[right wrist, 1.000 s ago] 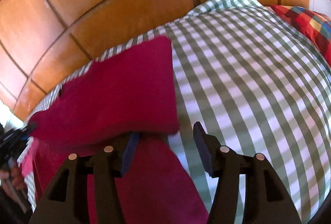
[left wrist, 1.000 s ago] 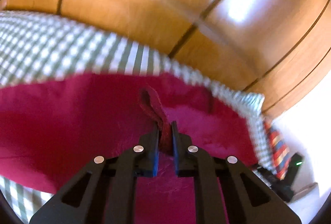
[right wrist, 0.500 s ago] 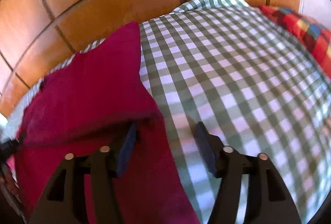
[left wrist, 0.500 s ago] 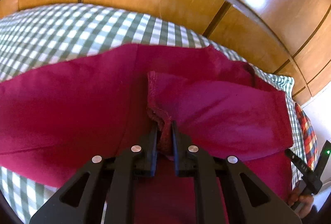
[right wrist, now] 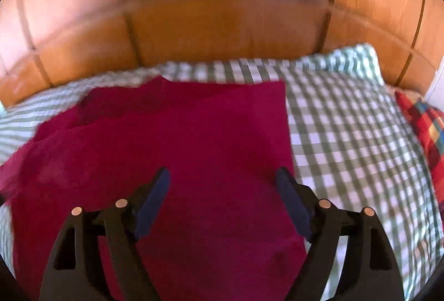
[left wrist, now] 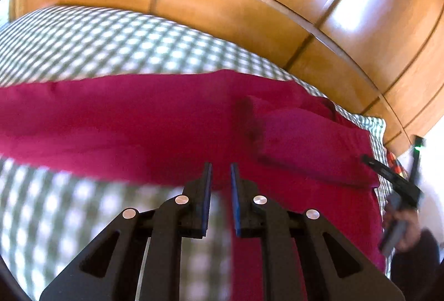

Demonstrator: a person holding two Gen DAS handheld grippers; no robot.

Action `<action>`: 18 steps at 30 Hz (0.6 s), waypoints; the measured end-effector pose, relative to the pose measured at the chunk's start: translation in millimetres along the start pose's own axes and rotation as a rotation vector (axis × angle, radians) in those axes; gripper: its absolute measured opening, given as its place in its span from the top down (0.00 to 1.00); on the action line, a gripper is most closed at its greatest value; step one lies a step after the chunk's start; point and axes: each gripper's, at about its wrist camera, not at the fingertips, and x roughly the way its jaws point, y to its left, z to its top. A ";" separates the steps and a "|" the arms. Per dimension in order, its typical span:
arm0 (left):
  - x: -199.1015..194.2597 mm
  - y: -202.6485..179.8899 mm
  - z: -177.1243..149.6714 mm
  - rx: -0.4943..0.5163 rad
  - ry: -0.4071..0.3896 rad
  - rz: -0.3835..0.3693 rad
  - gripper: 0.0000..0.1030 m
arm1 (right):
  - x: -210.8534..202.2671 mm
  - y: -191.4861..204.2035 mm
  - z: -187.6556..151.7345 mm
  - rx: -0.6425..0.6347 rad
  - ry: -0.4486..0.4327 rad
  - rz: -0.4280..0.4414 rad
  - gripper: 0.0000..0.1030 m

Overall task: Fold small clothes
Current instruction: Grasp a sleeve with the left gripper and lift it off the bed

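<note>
Your left tongs [left wrist: 220, 166] hang at lower centre of the left wrist view with only a narrow slit between the jaws, which have just been easing apart, and nothing is caught between them; the crimson garment [left wrist: 155, 120] lies beyond the tips, spread across the middle of the frame on the green-and-white checked bedspread [left wrist: 91, 45]. A folded-over flap of the same cloth [left wrist: 313, 145] sits at centre right. At the far right edge you can see your other hand [left wrist: 406, 228] around the black handle of the second tool. In the right wrist view your right tongs [right wrist: 223, 176] stand wide apart, the jaws having just been spreading, and they grip nothing; the garment [right wrist: 194, 140] fills the centre and lower left of the frame below them, its straight edge running down just inside the right-hand jaw. Checked bedspread [right wrist: 347, 134] lies bare to the right, and a red, blue and yellow patterned cloth [right wrist: 424, 131] crowds the right edge. A glossy panelled wooden headboard [right wrist: 222, 23] closes off the top of both views, streaked with window glare. Both frames are blurred.
</note>
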 end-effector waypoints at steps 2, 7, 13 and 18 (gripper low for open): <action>-17.3 25.2 -7.1 -0.057 -0.019 0.021 0.70 | 17.8 -2.9 -4.1 0.013 0.007 -0.001 0.12; -67.3 122.4 -30.6 -0.327 -0.087 0.093 0.70 | -2.8 6.1 -13.5 -0.044 -0.033 -0.071 0.10; -114.0 205.7 -40.3 -0.567 -0.222 0.160 0.56 | -57.1 17.6 -61.7 -0.048 -0.114 0.023 0.07; -122.9 252.2 -28.0 -0.729 -0.265 0.114 0.50 | -67.0 48.1 -104.0 -0.137 -0.093 0.067 0.07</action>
